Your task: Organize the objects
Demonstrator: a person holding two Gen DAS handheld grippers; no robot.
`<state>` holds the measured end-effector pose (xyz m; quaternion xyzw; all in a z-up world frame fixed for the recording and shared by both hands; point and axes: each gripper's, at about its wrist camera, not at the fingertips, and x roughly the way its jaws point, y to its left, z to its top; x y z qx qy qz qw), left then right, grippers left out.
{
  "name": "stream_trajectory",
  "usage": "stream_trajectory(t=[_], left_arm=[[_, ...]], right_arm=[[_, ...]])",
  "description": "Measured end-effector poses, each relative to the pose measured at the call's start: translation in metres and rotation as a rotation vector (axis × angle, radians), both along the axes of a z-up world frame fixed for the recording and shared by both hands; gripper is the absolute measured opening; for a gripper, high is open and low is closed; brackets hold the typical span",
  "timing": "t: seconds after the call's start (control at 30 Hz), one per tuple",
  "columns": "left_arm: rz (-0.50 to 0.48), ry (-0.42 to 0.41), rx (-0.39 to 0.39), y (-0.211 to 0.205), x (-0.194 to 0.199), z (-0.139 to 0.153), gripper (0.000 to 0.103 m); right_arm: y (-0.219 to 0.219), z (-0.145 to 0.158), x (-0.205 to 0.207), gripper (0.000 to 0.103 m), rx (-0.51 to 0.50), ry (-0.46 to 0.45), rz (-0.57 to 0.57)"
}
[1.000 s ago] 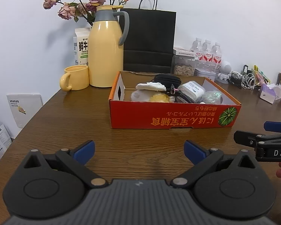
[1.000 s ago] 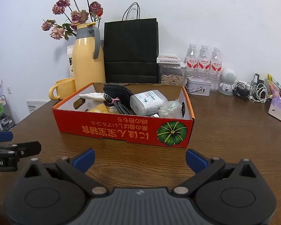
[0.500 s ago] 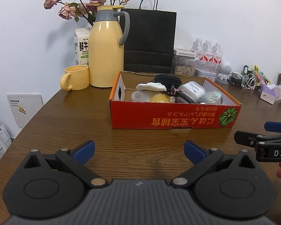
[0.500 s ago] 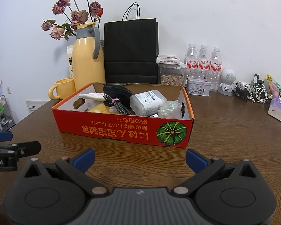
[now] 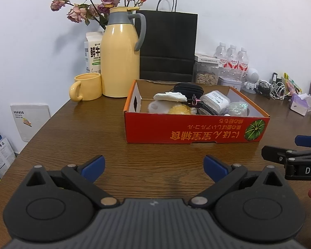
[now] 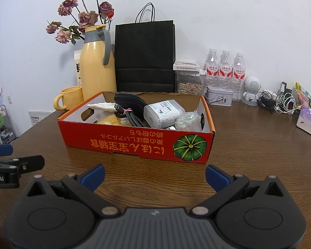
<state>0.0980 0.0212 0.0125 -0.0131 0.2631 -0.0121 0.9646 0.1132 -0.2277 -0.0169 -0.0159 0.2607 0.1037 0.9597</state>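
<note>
A shallow red cardboard box [image 5: 188, 132] [image 6: 134, 143] sits mid-table. Inside lie a black pouch [image 6: 128, 101], a braided black cable [image 6: 132, 118], a white wipes pack [image 6: 163, 112], a shiny crumpled wrapper [image 6: 187, 121], a white plush [image 5: 170, 97] and a yellow sponge-like item [image 5: 180, 110]. My left gripper [image 5: 154, 167] stands open over bare table in front of the box, nothing between its blue pads. My right gripper [image 6: 154, 176] is open too, just short of the box's front wall. Each gripper shows at the edge of the other's view.
Behind the box stand a yellow thermos [image 5: 120, 58], a yellow mug [image 5: 87, 87], a milk carton [image 5: 93, 51], a black paper bag [image 6: 145, 56], a seed jar [image 6: 189, 83], a tin [image 6: 218, 97] and three water bottles [image 6: 225, 70]. Cables [image 6: 280, 103] and tissues [image 6: 307, 121] lie far right.
</note>
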Motion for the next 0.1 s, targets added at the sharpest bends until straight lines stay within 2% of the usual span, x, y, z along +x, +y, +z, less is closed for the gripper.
stream_trajectory(t=[0.1], left_arm=[[0.005, 0.001, 0.003, 0.0002, 0.0000, -0.0005, 0.103]], right_arm=[[0.0000, 0.0000, 0.0000, 0.103, 0.000, 0.001, 0.000]])
